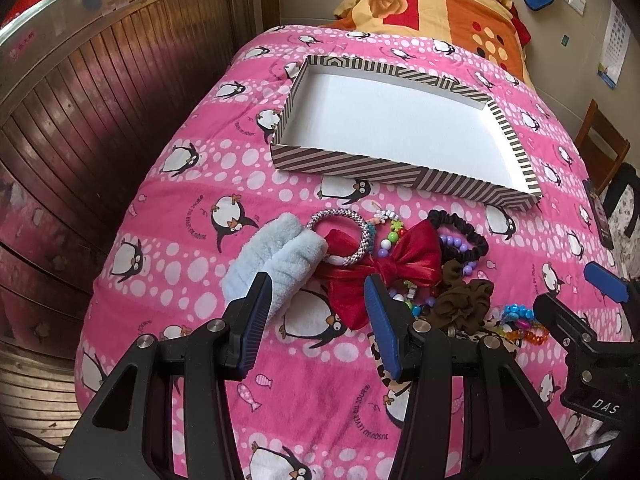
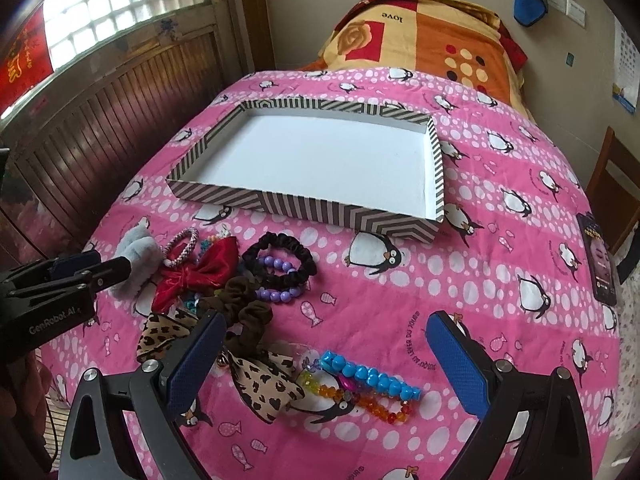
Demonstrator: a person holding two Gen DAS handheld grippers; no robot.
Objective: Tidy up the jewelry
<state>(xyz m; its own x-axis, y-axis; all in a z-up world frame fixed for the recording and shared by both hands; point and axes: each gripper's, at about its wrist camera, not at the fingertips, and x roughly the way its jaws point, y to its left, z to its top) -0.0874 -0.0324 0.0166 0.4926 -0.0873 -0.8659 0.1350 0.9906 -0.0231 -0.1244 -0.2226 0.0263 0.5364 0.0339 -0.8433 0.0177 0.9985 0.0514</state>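
Left wrist view: the left gripper (image 1: pixel 316 292) hangs open, empty, above a pale blue fluffy headband (image 1: pixel 276 256) and red satin bow (image 1: pixel 400 268); beyond lies the shallow striped cardboard tray (image 1: pixel 360 164) on the pink penguin quilt (image 1: pixel 240 184).

Right wrist view: the right gripper (image 2: pixel 324 330), jaws wide and empty, hovers over a turquoise beaded bracelet (image 2: pixel 372 374); the tray sits far centre.

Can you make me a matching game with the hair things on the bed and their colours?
Things:
1. bow
2. beads
3. fluffy headband
4. scrunchie beside the beads

Colours:
A. black
B. red
C. pale blue
D. purple

Pairs: 1-B, 2-D, 3-C, 4-A
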